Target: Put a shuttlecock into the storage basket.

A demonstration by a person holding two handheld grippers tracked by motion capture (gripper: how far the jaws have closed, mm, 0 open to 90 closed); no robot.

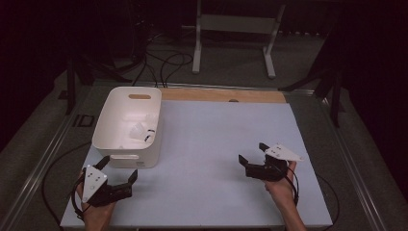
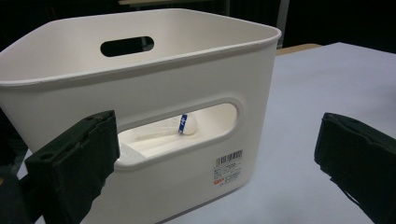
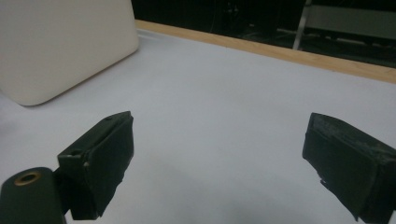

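Observation:
A white plastic bin (image 1: 126,144) with handle slots stands on the left part of the table (image 1: 211,144). Pale objects lie inside it, among them a white piece with a blue mark (image 2: 183,125) seen through the near handle slot of the bin (image 2: 154,84). My left gripper (image 1: 119,169) rests open just in front of the bin's near wall, its jaws spread wide with nothing between them. My right gripper (image 1: 254,153) is open over the bare table at the right, its jaws empty. In the right gripper view the bin's corner (image 3: 60,46) lies far left of that gripper (image 3: 219,154).
The table top is a pale sheet with a wooden strip (image 1: 226,95) along its far edge. Beyond it stand a white frame (image 1: 235,29) and cables (image 1: 163,62) on the dark floor. Metal rails (image 1: 43,159) run along the table's sides.

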